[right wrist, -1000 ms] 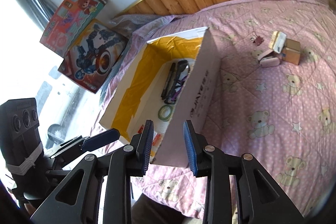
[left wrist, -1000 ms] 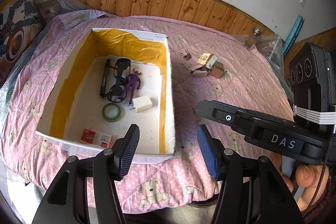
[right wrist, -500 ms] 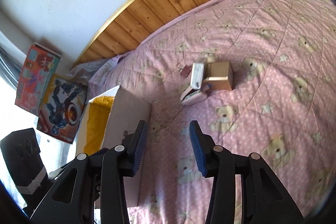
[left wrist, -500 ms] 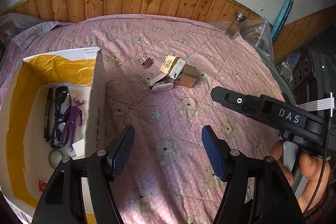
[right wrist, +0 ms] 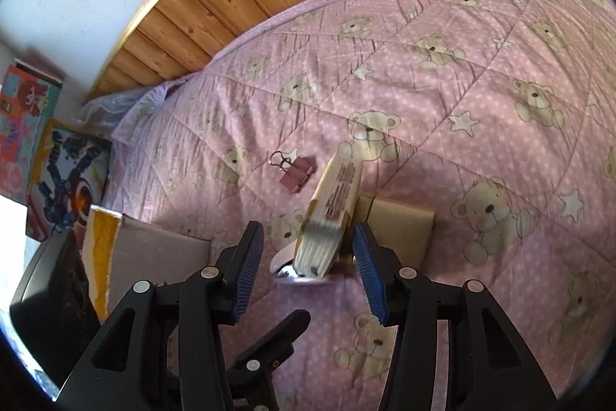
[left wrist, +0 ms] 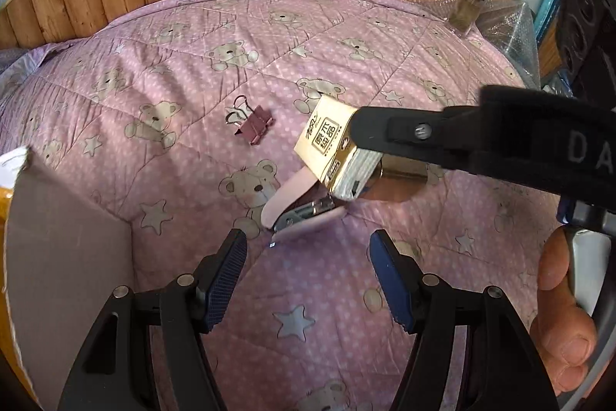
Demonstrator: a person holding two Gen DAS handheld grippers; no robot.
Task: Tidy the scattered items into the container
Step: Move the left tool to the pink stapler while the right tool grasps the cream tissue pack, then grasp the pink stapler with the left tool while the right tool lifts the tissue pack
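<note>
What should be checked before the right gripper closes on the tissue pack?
1. Right gripper open: ok, jaws spread.
2. Tissue pack between the right jaws: ok, its near end sits in the gap.
3. Pack free of neighbours: not ok, it leans on the brown box and over the stapler.
4. Left gripper clear: ok, open and short of the stapler.
5. Binder clip out of the way: ok, lying apart.
6. Container reachable: cannot tell, only a wall shows.
</note>
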